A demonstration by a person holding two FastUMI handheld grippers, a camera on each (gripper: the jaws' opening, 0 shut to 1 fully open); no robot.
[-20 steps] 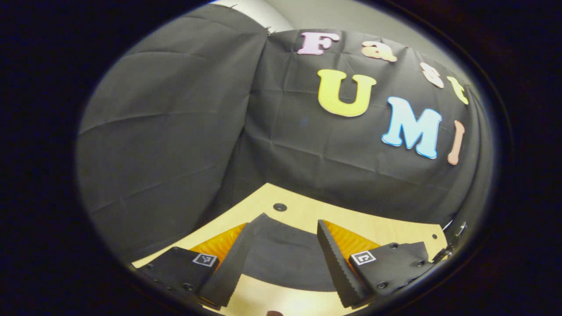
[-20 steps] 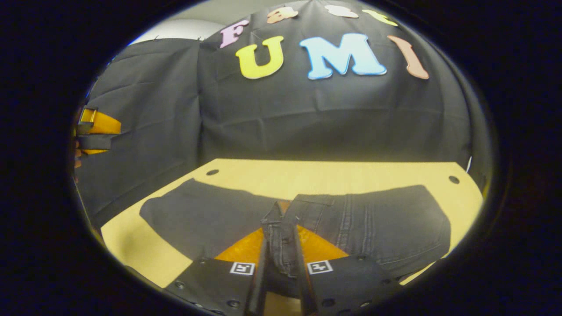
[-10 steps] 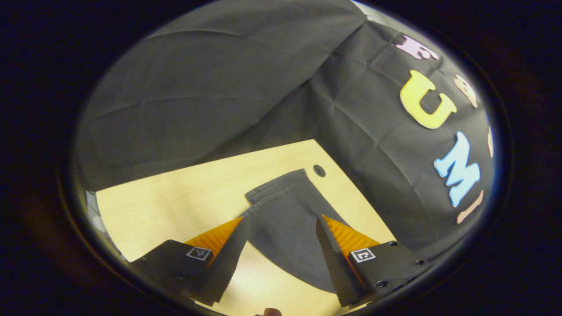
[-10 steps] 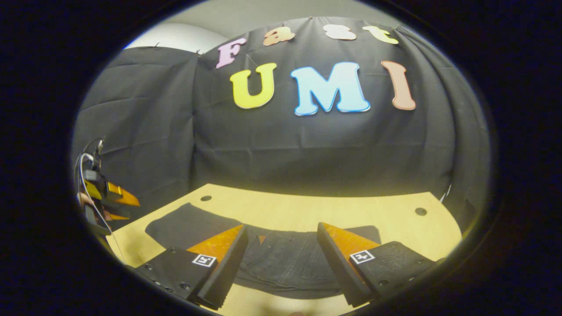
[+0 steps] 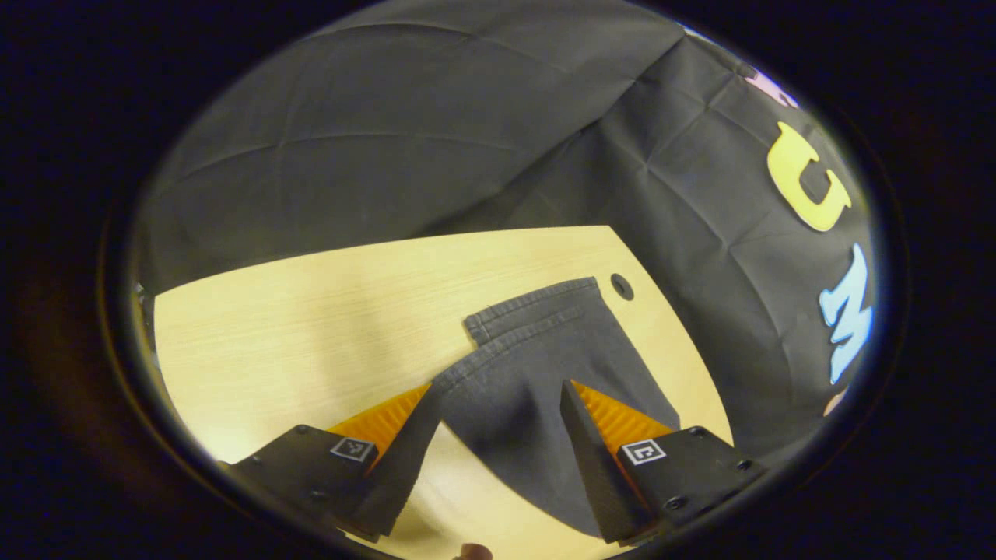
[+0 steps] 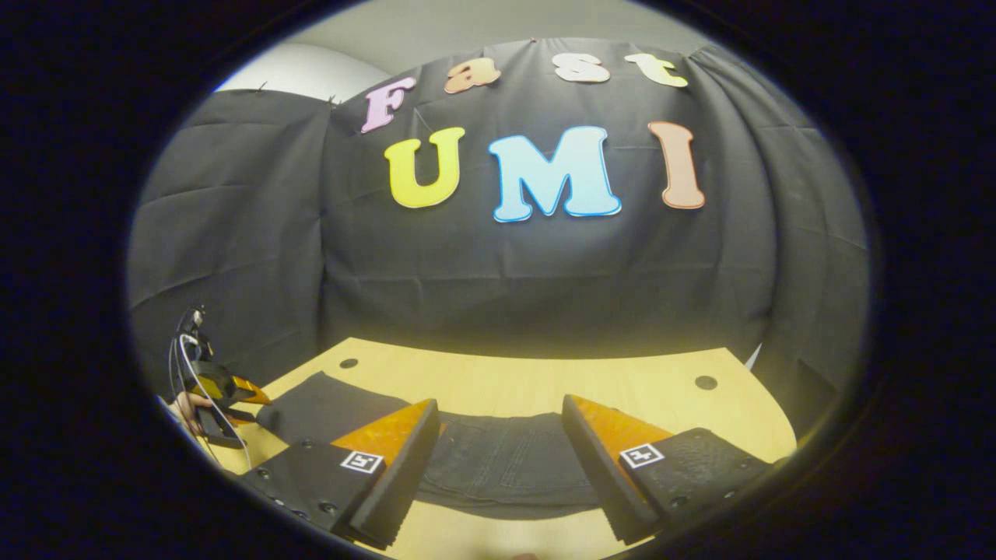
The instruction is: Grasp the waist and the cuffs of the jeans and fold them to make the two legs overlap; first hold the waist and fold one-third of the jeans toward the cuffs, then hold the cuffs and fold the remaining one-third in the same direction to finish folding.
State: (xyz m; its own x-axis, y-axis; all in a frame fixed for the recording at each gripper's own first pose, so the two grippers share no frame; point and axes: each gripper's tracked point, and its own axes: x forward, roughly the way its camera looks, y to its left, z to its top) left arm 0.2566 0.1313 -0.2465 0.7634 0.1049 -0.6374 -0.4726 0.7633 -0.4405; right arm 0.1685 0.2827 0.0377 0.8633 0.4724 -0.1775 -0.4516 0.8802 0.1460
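Hovering wide open, the left tongs (image 5: 498, 443) frame the jeans' cuffs (image 5: 537, 311) at centre frame on the pale surface (image 5: 311, 327). Right tongs (image 6: 498, 451), also spread, hang above the jeans (image 6: 506, 459) at lower centre, gripping nothing.

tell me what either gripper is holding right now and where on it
Nothing is held. The left gripper is open above the jeans near the cuffs; the right gripper is open too.

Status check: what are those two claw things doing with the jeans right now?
Left gripper open over the cuffs. Right gripper open. Jeans flat on table. Nothing in the way.
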